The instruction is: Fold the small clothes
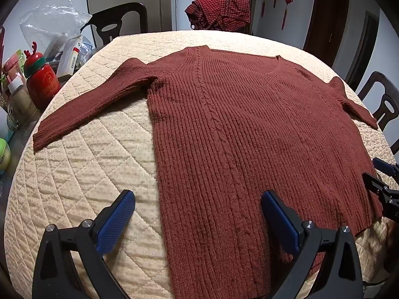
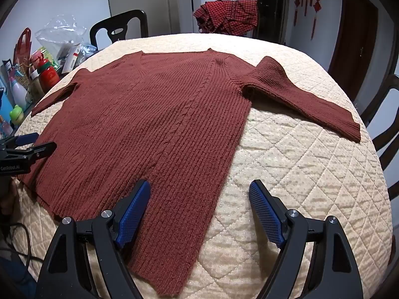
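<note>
A rust-brown ribbed knit sweater (image 1: pixel 237 129) lies spread flat on the cream quilted table cover (image 1: pixel 94 164), neckline at the far side, both sleeves stretched outward. My left gripper (image 1: pixel 198 196) hangs open above the sweater's near left hem edge, nothing between its blue pads (image 1: pixel 114 224). My right gripper (image 2: pixel 199 186) is open too, straddling the sweater's (image 2: pixel 149 129) near right side edge, its left pad (image 2: pixel 132 214) over the knit and its right pad over the quilt. Each gripper shows at the other view's edge: the right gripper (image 1: pixel 381 184), the left gripper (image 2: pixel 27 144).
A red checked garment (image 1: pixel 219 12) is draped on something behind the table. Bottles, boxes, a red flask (image 1: pixel 41 79) and a plastic bag (image 1: pixel 52 17) crowd the left side. Dark chairs (image 1: pixel 117 22) stand at the far side and at the right (image 2: pixel 389 114). A cable (image 2: pixel 22 244) trails near left.
</note>
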